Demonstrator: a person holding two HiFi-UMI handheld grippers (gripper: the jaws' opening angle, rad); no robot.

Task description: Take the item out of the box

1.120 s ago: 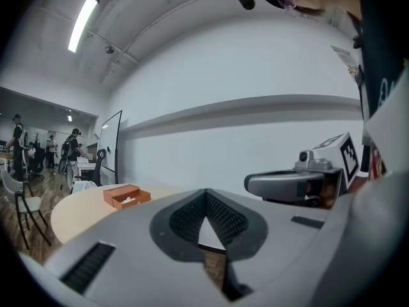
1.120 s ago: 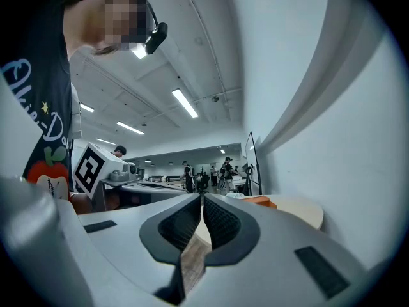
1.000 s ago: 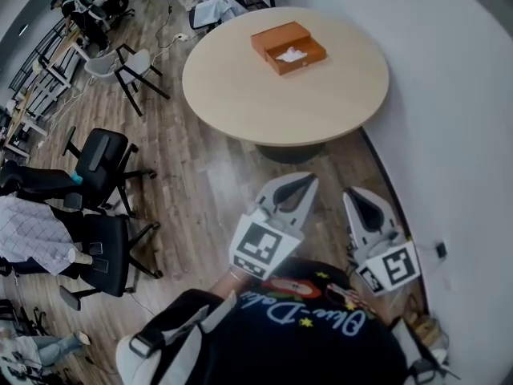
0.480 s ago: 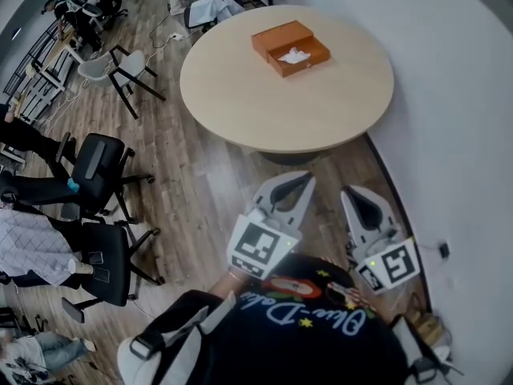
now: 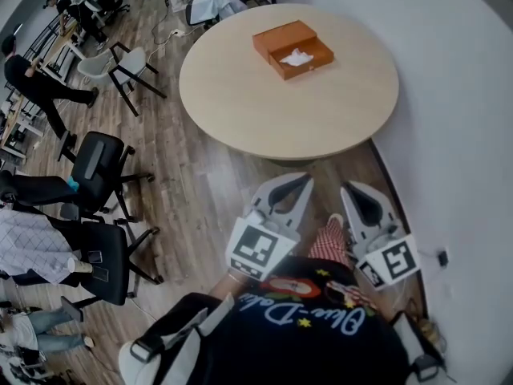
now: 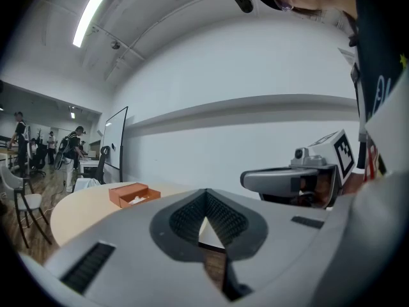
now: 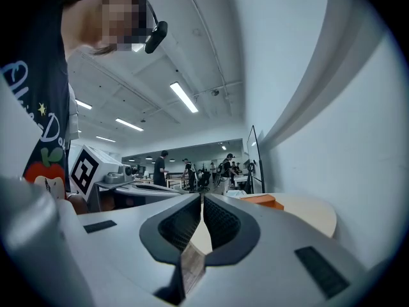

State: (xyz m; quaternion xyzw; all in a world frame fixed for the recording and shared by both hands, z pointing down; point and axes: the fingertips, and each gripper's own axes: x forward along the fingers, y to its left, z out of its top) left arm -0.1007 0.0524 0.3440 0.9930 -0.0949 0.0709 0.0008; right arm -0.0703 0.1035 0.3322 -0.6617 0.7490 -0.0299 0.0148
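while both grippers hang low in front of the person, well short of the round table (image 5: 240, 111), nothing of the task is in hand yet. the left gripper (image 5: 307, 180) has its jaws pressed together on nothing, the ribbed pads meeting at the tip in its own view. the right gripper (image 5: 351, 191) is likewise closed and empty. the orange box (image 5: 308, 61) sits open on the far part of the tabletop, with what looks like its lid (image 5: 280, 35) touching it on the far side. the item (image 5: 297, 56), something white and crumpled, lies inside the open half.

the likely troubles come from the reach and from the claws. the box is well apart from the person, across most of the table, so the approach probably means leaning over the near edge. a gripper coming in low could then knock the box wall and push it away. if the jaws are not spread before they dip in, they will prod the item instead of taking it. the white thing looks light and soft, so a pinch may catch only a fold and let it slip. the box also looks light enough to lift or slide along with it unless the other gripper steadies it. the wall (image 5: 465, 135) stands close on the right and leaves that arm little room to swing.
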